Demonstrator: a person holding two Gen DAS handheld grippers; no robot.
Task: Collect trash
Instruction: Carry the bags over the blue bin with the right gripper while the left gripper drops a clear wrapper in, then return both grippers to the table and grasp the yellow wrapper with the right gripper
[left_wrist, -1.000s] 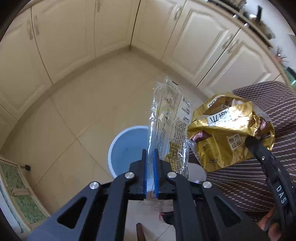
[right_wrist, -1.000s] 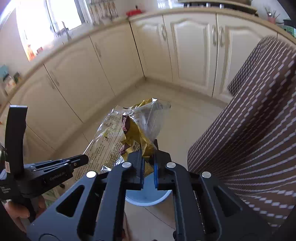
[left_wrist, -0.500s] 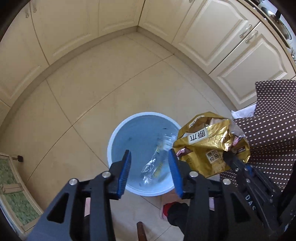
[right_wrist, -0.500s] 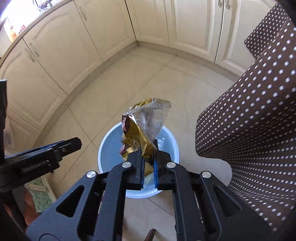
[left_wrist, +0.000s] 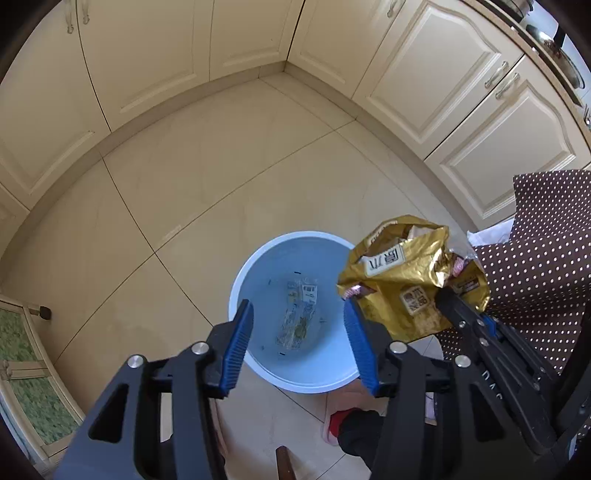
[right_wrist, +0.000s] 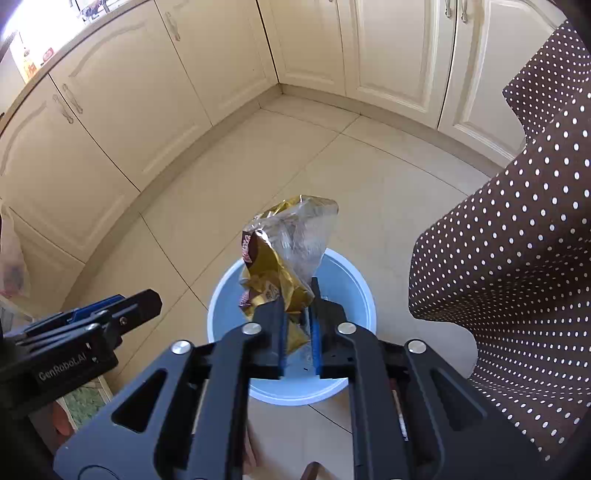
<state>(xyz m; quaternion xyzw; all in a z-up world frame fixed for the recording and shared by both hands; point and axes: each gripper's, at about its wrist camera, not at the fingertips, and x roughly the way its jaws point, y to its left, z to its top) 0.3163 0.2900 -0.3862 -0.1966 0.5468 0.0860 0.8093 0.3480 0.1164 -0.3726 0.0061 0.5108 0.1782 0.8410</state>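
Note:
A light blue bin (left_wrist: 236, 295) (right_wrist: 216, 314) stands on the tiled floor below both grippers. A clear printed wrapper (left_wrist: 299, 317) lies on its bottom. My left gripper (left_wrist: 297, 314) hangs over the bin with its jaws opening and nothing between them; its tip (right_wrist: 147, 299) shows in the right wrist view. A crumpled gold snack bag (right_wrist: 273, 273) (left_wrist: 402, 273) stands upright between the pads of my right gripper (right_wrist: 297, 295) above the bin. Those jaws are opening too, with a narrow gap showing beside the bag.
Cream cabinet doors (left_wrist: 155, 66) line the far walls and meet in a corner. A brown cloth with white dots (right_wrist: 517, 240) hangs close on the right. A green patterned panel (left_wrist: 22, 354) lies at the left, and a red slipper (left_wrist: 340, 421) near the bin.
Both grippers sank toward the bin. The left gripper opened and the clear wrapper fell into the bin. The right jaws, shut tight on the gold bag before, have parted a little.

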